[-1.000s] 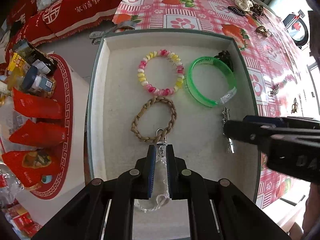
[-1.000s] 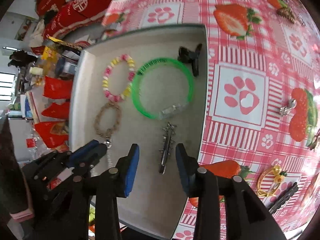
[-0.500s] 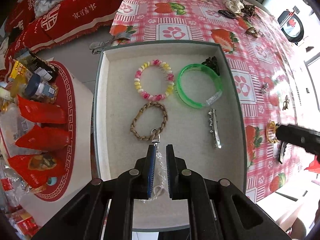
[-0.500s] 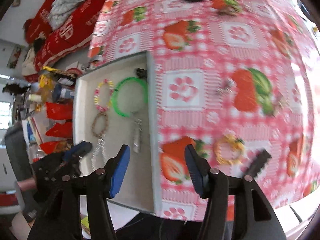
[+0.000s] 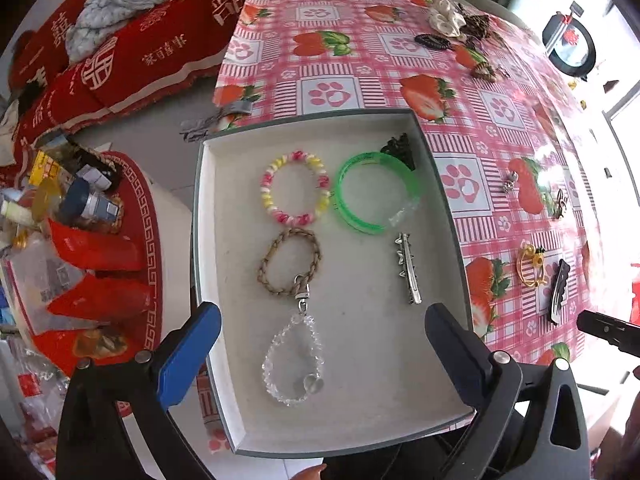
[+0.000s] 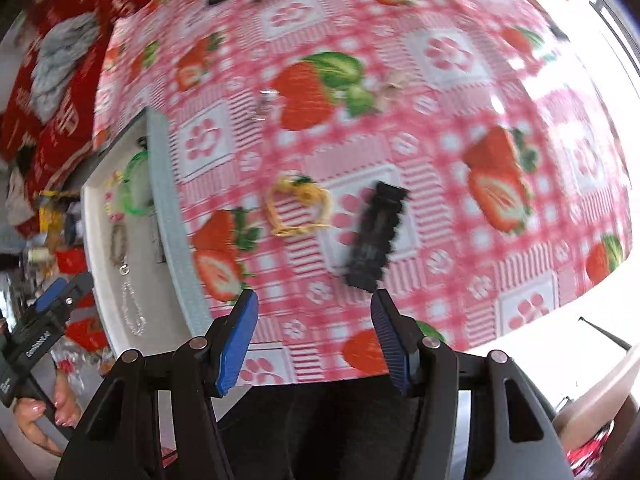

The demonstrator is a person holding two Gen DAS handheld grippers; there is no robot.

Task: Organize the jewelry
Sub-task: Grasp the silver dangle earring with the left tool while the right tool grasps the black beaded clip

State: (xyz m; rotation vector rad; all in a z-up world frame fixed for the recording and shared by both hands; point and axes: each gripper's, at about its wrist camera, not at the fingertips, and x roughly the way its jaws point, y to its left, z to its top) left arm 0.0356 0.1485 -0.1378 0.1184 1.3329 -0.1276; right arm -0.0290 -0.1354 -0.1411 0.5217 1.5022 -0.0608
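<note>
A: Left gripper [image 5: 320, 344]: we hold its jaws spread wide over the near edge of the tray [image 5: 208, 280], clamped on nothing. Between and just beyond them lies the clear bead chain [image 5: 292, 364], a teardrop loop of small faceted, glassy beads, joined by a metal clasp to the braided tan cord loop [image 5: 290, 262].

B: And the right gripper [image 6: 314, 312]?

A: Also spread apart and empty, out over the table's near edge. Just beyond its fingertips we see the black toothed hair clip [image 6: 376, 236], flat and hard with serrated sides; beside that, the yellow wire bracelet [image 6: 298, 210], thin and springy-looking. This view is blurred, so finer detail cannot be told.

B: What could go wrong from here?

A: We judge the clip sits low on the glossy strawberry tablecloth [image 6: 440, 80]; the pads may skid over it or pinch the slick cloth and drag it, shifting the small pieces near it. The wire bracelet could deform under a hard squeeze.

B: Other contents of the tray?

A: Toward its far edge: a pink-and-yellow bead bracelet [image 5: 296, 188], a translucent green plastic bangle [image 5: 374, 192], a dark claw clip [image 5: 400, 148] in the far right corner. Nearer the right wall, a spiked metal barrette [image 5: 408, 268]. The lining looks matte.
</note>
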